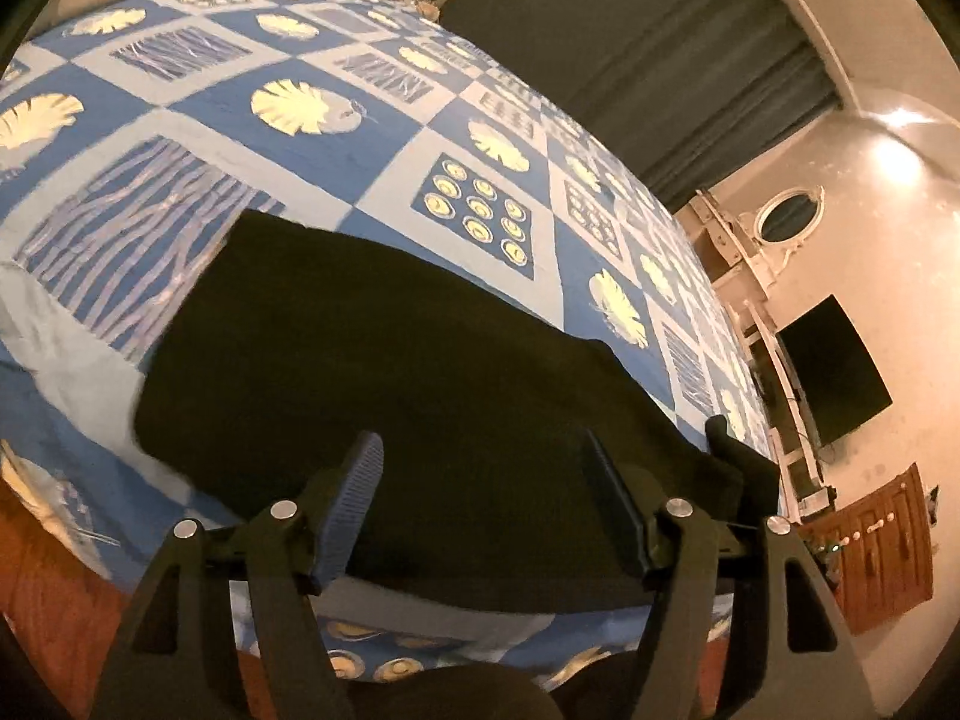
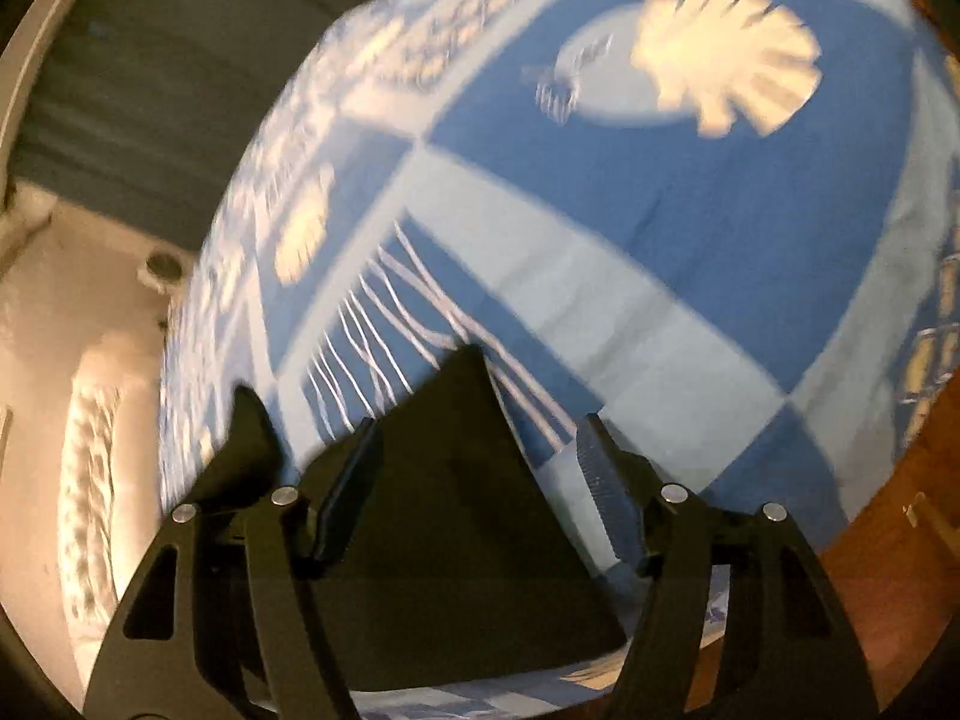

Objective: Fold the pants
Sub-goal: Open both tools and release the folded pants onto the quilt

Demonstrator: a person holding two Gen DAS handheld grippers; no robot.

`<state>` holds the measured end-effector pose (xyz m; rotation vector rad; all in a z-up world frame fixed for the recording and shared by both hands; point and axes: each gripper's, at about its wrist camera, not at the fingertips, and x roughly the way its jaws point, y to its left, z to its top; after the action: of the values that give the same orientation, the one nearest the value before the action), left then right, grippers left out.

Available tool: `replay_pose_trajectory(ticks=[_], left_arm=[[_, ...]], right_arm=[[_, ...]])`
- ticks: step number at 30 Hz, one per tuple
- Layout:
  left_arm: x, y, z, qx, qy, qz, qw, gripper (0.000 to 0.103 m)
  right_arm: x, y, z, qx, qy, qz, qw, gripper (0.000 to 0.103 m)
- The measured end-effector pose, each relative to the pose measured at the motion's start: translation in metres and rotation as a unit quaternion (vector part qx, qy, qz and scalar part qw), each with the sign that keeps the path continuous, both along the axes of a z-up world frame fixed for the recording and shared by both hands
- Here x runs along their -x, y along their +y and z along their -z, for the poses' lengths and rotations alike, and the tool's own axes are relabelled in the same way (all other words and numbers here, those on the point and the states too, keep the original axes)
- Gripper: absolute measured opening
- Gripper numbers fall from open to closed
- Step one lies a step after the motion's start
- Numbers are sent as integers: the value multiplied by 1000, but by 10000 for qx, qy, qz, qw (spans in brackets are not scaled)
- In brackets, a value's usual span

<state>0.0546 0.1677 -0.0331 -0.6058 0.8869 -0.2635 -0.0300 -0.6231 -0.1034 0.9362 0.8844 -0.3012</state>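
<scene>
The dark pants (image 1: 372, 372) lie flat on a bed covered by a blue patterned sheet (image 1: 336, 132), folded into a broad dark slab. My left gripper (image 1: 483, 468) is open, its jaws spread over the near edge of the pants, holding nothing. In the right wrist view a pointed corner of the pants (image 2: 456, 480) lies between the spread jaws of my right gripper (image 2: 480, 450), which is open and just above the cloth. The other gripper's finger shows at the pants' right end in the left wrist view (image 1: 738, 456). The right view is motion-blurred.
The blue sheet also fills the right wrist view (image 2: 660, 210). Dark curtains (image 1: 648, 48) hang beyond the bed. A black TV (image 1: 834, 372) and an oval mirror (image 1: 786, 216) are on the wall at right. A wooden cabinet (image 1: 882, 546) stands on the floor.
</scene>
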Motion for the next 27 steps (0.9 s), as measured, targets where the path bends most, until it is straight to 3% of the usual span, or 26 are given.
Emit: replay_pose_trajectory(ticks=[2, 3, 5, 12, 14, 16, 18, 19, 21, 23, 26, 27], left_arm=[[-6, -9, 4, 18, 86, -77, 9999, 76], [-8, -13, 7, 38, 115, -135, 9998, 77], [-13, -22, 11, 32, 194, -185, 9996, 77], [-25, -41, 17, -152, 390, -88, 9991, 78], [-24, -42, 19, -203, 375, -66, 9991, 78], [-24, -42, 24, -240, 462, -50, 9986, 78], [-24, -40, 31, -208, 531, -30, 9984, 78], [-24, -40, 31, -205, 523, -14, 9984, 78], [-23, -40, 31, -234, 505, 18, 9985, 78], [-23, -42, 32, -277, 480, 43, 9985, 80], [-24, -49, 33, -459, 452, 156, 9978, 83], [-24, -52, 32, -550, 440, 206, 9973, 84]], right_arm=[[-6, 9, -5, 299, 81, -441, 9985, 64], [-9, 15, -5, 416, 147, -664, 9968, 43], [-11, 22, -5, 416, 157, -938, 9946, 15], [-10, 14, -54, 1430, -185, -916, 9853, 13], [-16, 10, -50, 1717, 91, -1020, 9798, 13], [-24, 6, -25, 1669, 610, -1157, 9773, 13], [-23, -2, -18, 1409, 499, -985, 9838, 15], [-18, -7, -26, 1425, 395, -674, 9867, 20], [-3, -14, -55, 1763, 105, 155, 9842, 41], [6, -11, -77, 1584, -415, 574, 9848, 48], [-13, 18, -80, 96, -1315, 311, 9908, 75], [-24, 30, -72, -393, -1402, 141, 9892, 77]])
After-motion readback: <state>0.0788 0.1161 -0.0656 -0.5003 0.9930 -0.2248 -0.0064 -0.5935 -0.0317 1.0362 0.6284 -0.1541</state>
